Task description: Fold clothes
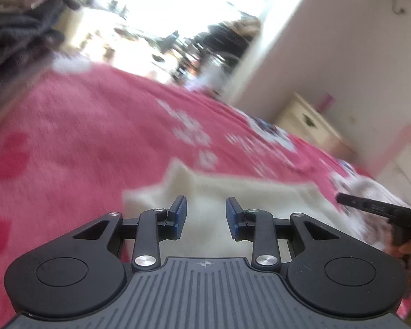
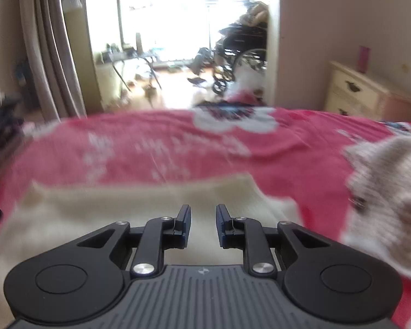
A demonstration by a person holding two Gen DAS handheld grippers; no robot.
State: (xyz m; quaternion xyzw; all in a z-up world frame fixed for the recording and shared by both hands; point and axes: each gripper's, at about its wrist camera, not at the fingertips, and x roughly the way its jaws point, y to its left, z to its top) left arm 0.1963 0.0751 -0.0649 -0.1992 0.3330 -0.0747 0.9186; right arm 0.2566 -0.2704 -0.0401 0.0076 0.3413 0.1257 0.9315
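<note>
Cream garment [image 1: 260, 192], one, lies on the pink bed [image 1: 96, 137]; both grippers, left [image 1: 207, 216] and right [image 2: 203, 226], hover with fingers narrowly apart, empty.

A bed [image 2: 178, 142] covered by a pink-red blanket [image 1: 96, 126] printed with white flower shapes fills both wrist views. A cream knitted garment [image 2: 139, 200] lies spread flat on the blanket at its near edge. A second, greyish-white knitted garment [image 2: 389, 192] lies bunched on the blanket to the right of it, well apart. A heap of dark clothes [image 1: 16, 46] sits at the bed's far left side.
</note>
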